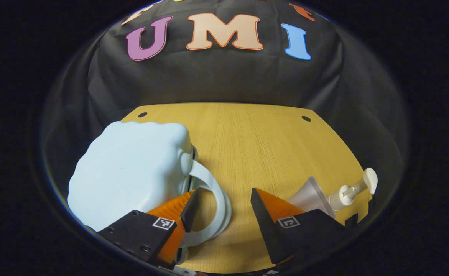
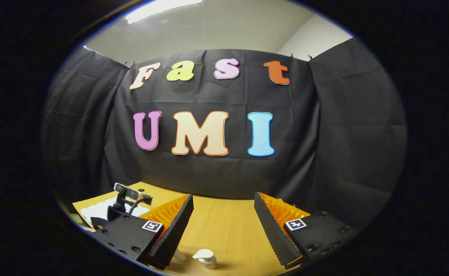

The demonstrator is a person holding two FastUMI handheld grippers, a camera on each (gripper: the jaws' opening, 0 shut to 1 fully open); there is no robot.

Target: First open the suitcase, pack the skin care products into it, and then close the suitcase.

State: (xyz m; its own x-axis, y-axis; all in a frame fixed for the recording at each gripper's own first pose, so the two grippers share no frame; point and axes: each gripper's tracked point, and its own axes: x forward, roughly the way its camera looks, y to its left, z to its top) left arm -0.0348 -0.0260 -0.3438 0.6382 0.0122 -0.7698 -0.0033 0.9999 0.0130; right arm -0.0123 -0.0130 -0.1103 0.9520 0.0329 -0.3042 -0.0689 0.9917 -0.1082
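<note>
Just ahead of the left hand-held gripper [image 1: 222, 207], to its left side, sits a pale blue suitcase [image 1: 130, 174], a small rounded case lying on the wooden worktop [image 1: 262, 145], lid down as far as can be judged. Looping out from the case's near edge, a pale blue handle [image 1: 216, 191] curves into the gap between the fingers, touching or nearly touching the left finger, well apart from the right one. Spread wide, gripping nothing. Off to this gripper's right, partly hidden behind its right finger, lies a white pump bottle [image 1: 352, 191] with a silvery cone-shaped piece [image 1: 310, 195] just beside it; whether the two are one product or two cannot be told.

Raised and pointed toward the booth wall, the right hand-held gripper [image 2: 222, 230] is likewise spread wide and empty. Below and between its fingers, the white pump head [image 2: 206, 257] of a bottle on the worktop. Far off to its left, part of the other device with a small camera [image 2: 130, 193] on top, above a patch of the pale case.

Judged from this: barely begun. Case seemingly unopened, skin care products out on the worktop, nothing packed. Left to do: opening, packing, closing.
</note>
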